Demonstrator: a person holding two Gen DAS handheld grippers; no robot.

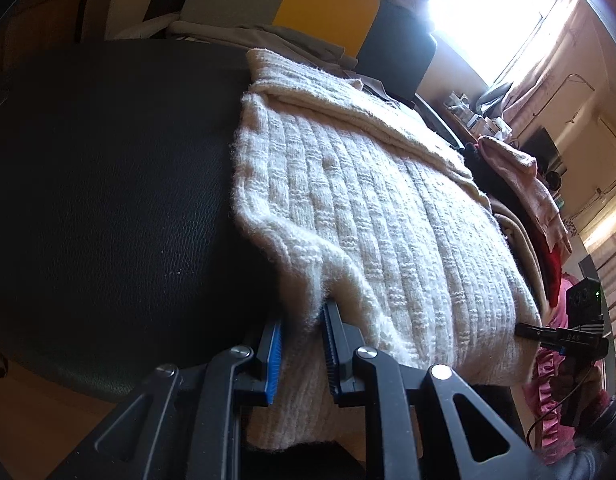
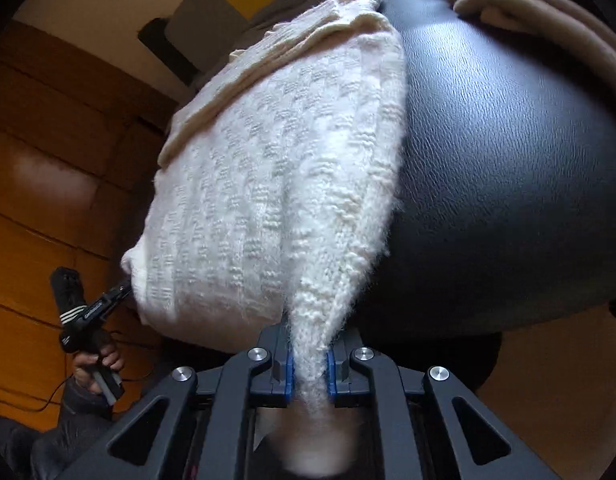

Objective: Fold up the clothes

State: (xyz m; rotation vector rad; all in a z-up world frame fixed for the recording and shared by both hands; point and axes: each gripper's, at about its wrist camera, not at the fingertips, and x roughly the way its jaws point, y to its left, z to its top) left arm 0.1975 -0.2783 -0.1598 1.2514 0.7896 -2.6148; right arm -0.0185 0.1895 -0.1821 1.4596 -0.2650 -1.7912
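Both grippers, left gripper (image 1: 301, 344) and right gripper (image 2: 310, 372), have jaws pinching the cream sweater (image 1: 360, 216) (near edge).

I see a black leather-textured desk (image 1: 107, 200), a bright curtained window (image 1: 496, 12), a grey-and-yellow panel (image 1: 283, 0), and brown wooden cabinet fronts (image 2: 47, 140).

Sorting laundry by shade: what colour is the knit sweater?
Cream-white, with a ribbed textured knit sweater; clearest in the left wrist view.

The left hand-held gripper (image 1: 301, 344) pinches the near corner of a cream knitted sweater (image 1: 368, 216) lying on a black table (image 1: 107, 200).
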